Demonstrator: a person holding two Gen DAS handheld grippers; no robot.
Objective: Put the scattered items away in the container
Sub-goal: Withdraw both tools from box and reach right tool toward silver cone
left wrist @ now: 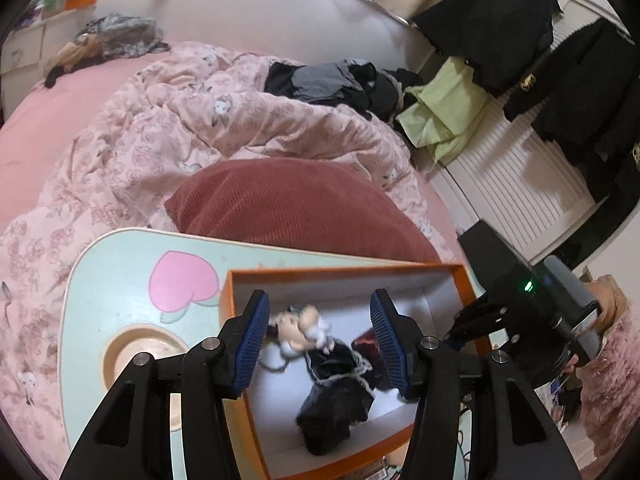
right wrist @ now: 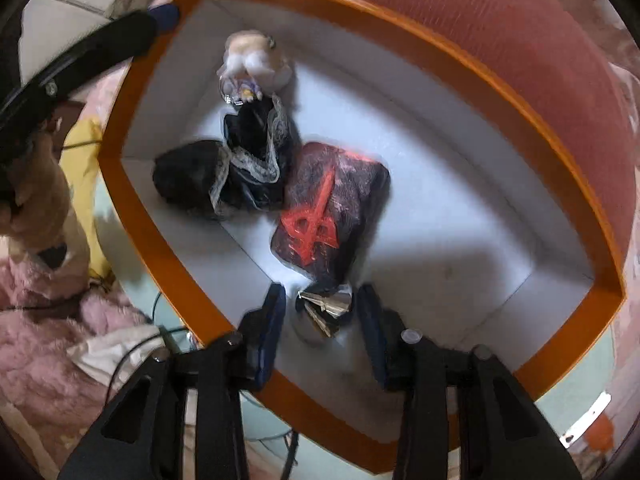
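1. the right hand-held gripper (right wrist: 322, 312) points down into the orange-walled, white-lined cardboard box (right wrist: 460, 92); its two blue-padded jaws stand apart, with a small silvery, crumpled foil-like item (right wrist: 326, 308) in the gap between them. whether the pads touch that item cannot be told, as the view is blurred.
2. just beyond that item, on the box floor, lies a dark flat pouch with a red printed mark (right wrist: 330, 210).
3. beside the pouch, toward the box's far corner, rests a small doll with a pale head and a black lace-trimmed dress (right wrist: 252, 136), with a dark furry lump (right wrist: 186, 178) touching its skirt.
4. the left hand-held gripper (left wrist: 318, 338) hovers above the same box (left wrist: 344, 272), its blue ribbed pads (left wrist: 252, 344) spread apart and gripping nothing; the doll (left wrist: 308, 332) lies in the box below the gap.
5. the right hand-held gripper's black body with a green light (left wrist: 524, 292) shows at the box's right side in the left wrist view.
6. the box sits on a pale green desk with a pink heart print (left wrist: 120, 288), which stands on a bed.
7. behind the desk lies a dusty-red ribbed cushion (left wrist: 296, 200), then a rumpled pink floral quilt (left wrist: 160, 120) and dark clothes (left wrist: 340, 80).
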